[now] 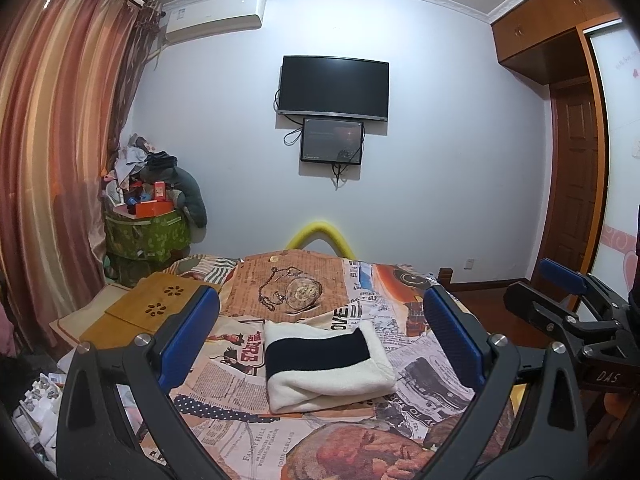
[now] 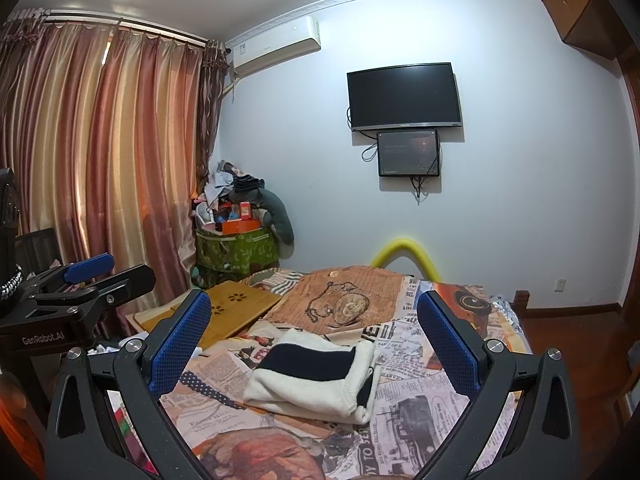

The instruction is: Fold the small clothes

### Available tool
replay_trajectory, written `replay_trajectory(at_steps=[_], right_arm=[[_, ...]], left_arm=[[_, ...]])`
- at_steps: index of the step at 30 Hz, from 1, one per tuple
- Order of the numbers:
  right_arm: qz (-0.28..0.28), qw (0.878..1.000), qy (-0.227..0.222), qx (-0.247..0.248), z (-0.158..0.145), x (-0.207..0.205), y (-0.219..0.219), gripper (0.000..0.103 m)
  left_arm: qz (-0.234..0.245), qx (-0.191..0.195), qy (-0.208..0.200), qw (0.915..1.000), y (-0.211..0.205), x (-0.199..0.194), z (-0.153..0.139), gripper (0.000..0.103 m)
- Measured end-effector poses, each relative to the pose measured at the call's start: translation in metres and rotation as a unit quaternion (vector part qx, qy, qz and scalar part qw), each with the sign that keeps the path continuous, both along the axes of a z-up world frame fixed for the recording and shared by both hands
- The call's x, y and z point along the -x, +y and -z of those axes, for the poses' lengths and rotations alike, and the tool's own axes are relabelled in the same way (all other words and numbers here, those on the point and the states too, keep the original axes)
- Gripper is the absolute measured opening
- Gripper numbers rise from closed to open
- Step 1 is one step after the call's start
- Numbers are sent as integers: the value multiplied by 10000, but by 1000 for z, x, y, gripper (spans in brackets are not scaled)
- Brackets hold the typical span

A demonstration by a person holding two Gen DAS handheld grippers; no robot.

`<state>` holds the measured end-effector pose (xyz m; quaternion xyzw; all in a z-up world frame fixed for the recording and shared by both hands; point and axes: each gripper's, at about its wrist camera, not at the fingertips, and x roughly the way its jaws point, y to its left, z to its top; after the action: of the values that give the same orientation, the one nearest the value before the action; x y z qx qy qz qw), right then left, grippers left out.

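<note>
A small cream garment with a dark navy band (image 1: pixel 326 364) lies folded into a compact stack on the printed bedspread (image 1: pixel 248 436). In the right wrist view the same folded garment (image 2: pixel 316 376) shows its layered edge toward the right. My left gripper (image 1: pixel 320 336) hovers above and in front of it, open, with nothing between its blue pads. The right gripper (image 2: pixel 314 340) is open too and holds nothing. Each gripper shows at the other view's edge: the right one (image 1: pixel 560 300), the left one (image 2: pixel 88 276).
A wooden lap tray (image 1: pixel 160 308) lies on the bed's left side. A green bin piled with boxes and clothes (image 1: pixel 148 216) stands by the curtains (image 1: pixel 52 140). A yellow foam tube (image 1: pixel 320 234) arcs at the bed's far end. A television (image 1: pixel 334 86) hangs on the wall.
</note>
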<state>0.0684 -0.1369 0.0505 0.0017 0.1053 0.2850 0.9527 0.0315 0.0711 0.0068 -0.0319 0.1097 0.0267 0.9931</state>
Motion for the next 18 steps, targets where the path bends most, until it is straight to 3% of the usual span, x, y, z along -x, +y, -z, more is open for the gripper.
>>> replay_trajectory(at_steps=[18], right_arm=[[23,10000,15,5,-1,-1,0,102]], left_arm=[[152,-31,60,9999,0,-1,1,103]])
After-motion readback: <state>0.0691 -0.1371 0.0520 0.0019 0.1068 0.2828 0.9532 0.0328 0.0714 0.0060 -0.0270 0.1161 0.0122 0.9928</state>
